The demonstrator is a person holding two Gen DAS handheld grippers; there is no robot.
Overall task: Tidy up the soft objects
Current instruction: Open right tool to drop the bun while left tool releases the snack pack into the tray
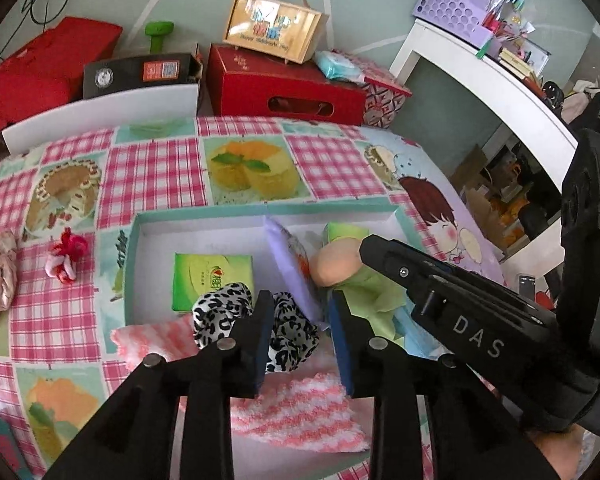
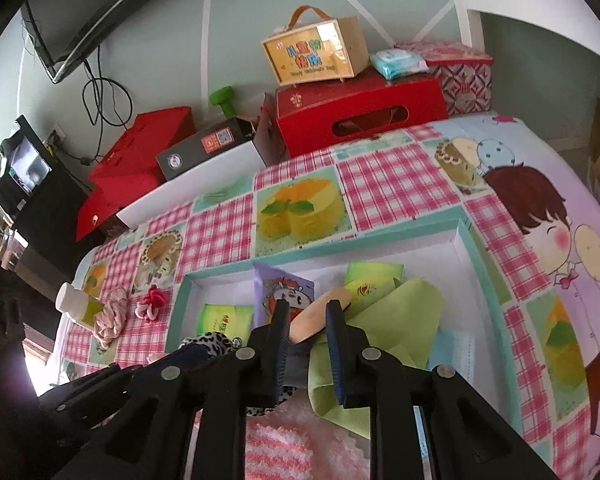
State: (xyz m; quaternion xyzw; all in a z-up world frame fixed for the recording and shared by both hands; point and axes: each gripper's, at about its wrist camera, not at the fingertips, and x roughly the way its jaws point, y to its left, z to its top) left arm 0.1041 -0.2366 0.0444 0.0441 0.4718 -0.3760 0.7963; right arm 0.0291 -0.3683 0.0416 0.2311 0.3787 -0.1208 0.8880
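1. The left gripper (image 1: 300, 336) is seen with its fingers parted a little. The leopard-print scrunchie (image 1: 220, 312) lies between and just beyond them at the near wall of the teal-rimmed box (image 1: 260, 212). No pad can be seen pressing on it, so it is judged released. It could be dragged back out if a pad snags the fabric on withdrawal.
2. The right gripper (image 2: 308, 336) is held with its fingers narrowly apart. A peach sponge (image 2: 320, 316) sits at their tips, over the green cloth (image 2: 400, 320) in the right compartment. Whether it is gripped cannot be told. If it is only lightly pinched, it may slip or spring out.
3. The purple packet (image 1: 288, 260) stands on edge as a divider. It could be knocked flat by either gripper, and the compartments mixed.
4. The two grippers work close together, so a collision is possible.
5. The pink striped cloth (image 1: 300, 408) overlaps the box's near edge, and may be caught and pulled.
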